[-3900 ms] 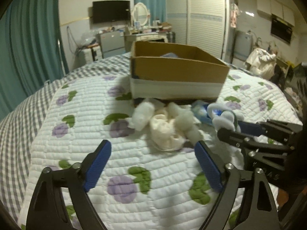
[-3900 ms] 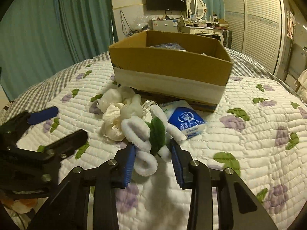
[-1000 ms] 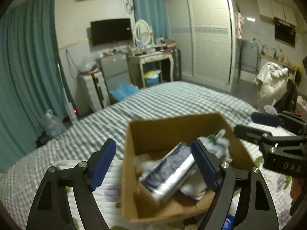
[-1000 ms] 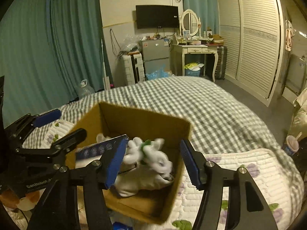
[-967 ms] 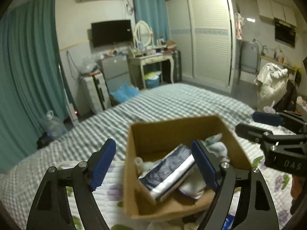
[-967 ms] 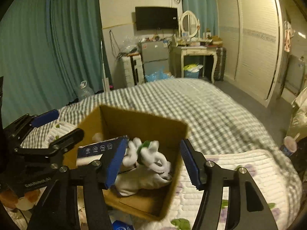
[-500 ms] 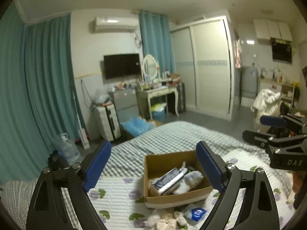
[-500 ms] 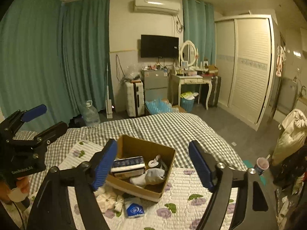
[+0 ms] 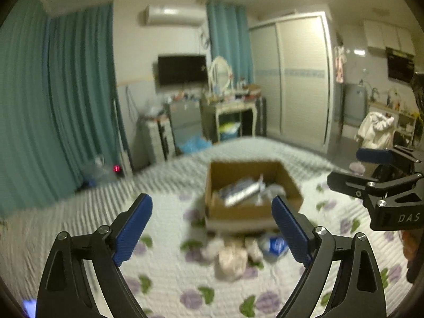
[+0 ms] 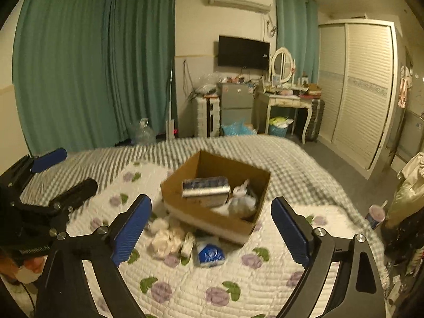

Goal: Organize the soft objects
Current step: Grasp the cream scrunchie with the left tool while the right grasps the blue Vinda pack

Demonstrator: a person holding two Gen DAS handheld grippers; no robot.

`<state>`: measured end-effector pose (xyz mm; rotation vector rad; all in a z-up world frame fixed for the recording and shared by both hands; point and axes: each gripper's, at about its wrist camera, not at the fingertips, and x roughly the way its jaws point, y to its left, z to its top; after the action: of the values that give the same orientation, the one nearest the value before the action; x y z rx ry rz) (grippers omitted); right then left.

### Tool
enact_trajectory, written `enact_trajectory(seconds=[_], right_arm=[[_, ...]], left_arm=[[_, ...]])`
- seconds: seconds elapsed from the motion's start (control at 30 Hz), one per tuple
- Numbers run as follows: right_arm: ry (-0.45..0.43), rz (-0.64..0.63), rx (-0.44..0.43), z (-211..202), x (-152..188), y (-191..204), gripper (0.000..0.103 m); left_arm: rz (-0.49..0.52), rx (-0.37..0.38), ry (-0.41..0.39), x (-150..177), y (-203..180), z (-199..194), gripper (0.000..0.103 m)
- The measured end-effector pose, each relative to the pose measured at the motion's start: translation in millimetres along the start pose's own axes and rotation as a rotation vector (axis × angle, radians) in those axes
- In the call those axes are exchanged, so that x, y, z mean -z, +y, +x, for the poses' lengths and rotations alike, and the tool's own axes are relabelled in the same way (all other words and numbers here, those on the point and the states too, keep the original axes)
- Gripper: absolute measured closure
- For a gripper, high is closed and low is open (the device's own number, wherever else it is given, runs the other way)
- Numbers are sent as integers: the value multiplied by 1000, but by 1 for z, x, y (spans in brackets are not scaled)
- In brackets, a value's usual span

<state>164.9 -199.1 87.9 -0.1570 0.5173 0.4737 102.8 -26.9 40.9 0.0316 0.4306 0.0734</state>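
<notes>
An open cardboard box [image 9: 291, 182] [image 10: 185, 182] sits on the quilted bed and holds a blue tissue pack [image 10: 205, 184] and white soft items [image 10: 241, 198]. In front of it lie cream and white soft bundles [image 9: 230, 258] [image 10: 163, 238] and a blue-and-white tissue packet [image 9: 274, 242] [image 10: 209, 254]. My left gripper [image 9: 212, 228] is open and empty, high above the bed; it also shows at the left of the right wrist view [image 10: 61, 169]. My right gripper [image 10: 210, 228] is open and empty, also raised; it shows at the right of the left wrist view [image 9: 355, 168].
The floral quilt [image 10: 212, 286] covers the near part of the bed, over a grey checked blanket [image 10: 291, 164]. Beyond the bed stand teal curtains [image 10: 79, 66], a dressing table [image 10: 287, 100], a wall TV [image 10: 242, 51] and a wardrobe [image 10: 365, 87].
Both grippers have dropped somewhat lower and closer to the bed than half a second ago, after rising from over the box. The plush toy let go earlier lies in the box.
</notes>
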Motion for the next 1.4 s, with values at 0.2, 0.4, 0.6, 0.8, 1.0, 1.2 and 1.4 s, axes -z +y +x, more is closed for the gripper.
enact_trajectory(seconds=[0.2, 0.4, 0.6, 0.8, 1.0, 1.2, 1.4], right_arm=[[105, -37, -7, 69, 49, 2, 11], [244, -83, -24, 139, 97, 3, 11], [347, -155, -31, 182, 133, 5, 15], [391, -133, -51, 199, 139, -6, 45], [369, -122, -70, 185, 140, -11, 52], [351, -81, -67, 162, 141, -21, 58], [321, -42, -42, 133, 139, -26, 62]], left_arm=[[-60, 6, 160, 62, 3, 63, 11], [-61, 31, 261, 109, -3, 100, 12], [-33, 52, 319, 128, -11, 127, 12], [2, 101, 344, 132, -26, 145, 30], [16, 151, 364, 137, -29, 144, 71], [-8, 182, 344, 134, -22, 121, 83], [-5, 196, 336, 133, -25, 91, 84]])
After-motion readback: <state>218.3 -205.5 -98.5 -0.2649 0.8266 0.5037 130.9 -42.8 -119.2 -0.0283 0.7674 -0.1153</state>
